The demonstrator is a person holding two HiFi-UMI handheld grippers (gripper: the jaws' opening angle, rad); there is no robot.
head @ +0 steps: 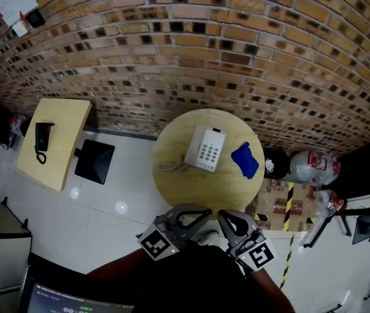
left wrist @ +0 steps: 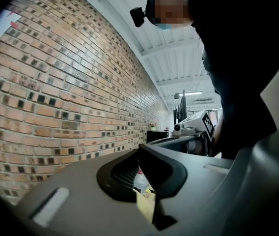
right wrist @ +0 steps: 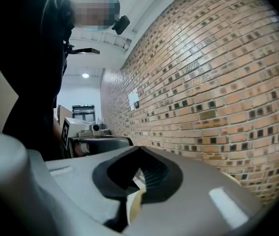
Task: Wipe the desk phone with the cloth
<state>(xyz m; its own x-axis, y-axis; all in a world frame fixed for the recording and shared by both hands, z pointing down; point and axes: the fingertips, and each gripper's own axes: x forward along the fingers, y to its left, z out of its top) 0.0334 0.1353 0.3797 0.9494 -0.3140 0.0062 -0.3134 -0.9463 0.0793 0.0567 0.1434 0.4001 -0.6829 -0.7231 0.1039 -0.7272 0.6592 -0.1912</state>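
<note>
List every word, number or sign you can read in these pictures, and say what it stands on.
No text can be read.
desk phone keypad: too small to read.
wall papers: blurred.
bottle label: blurred.
screen: too small to read.

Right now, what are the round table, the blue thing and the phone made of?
Round table: probably wood or wood-look board, matte, pale tan. Blue cloth: soft fabric, since it lies crumpled. Desk phone: likely hard plastic, smooth white-grey with moulded keys.

Tabletop [head: 191, 193]: desk phone [head: 206, 149] on centre; cloth [head: 245, 160] on right, near phone, apart; brick wall [head: 237, 57] behind.
</note>
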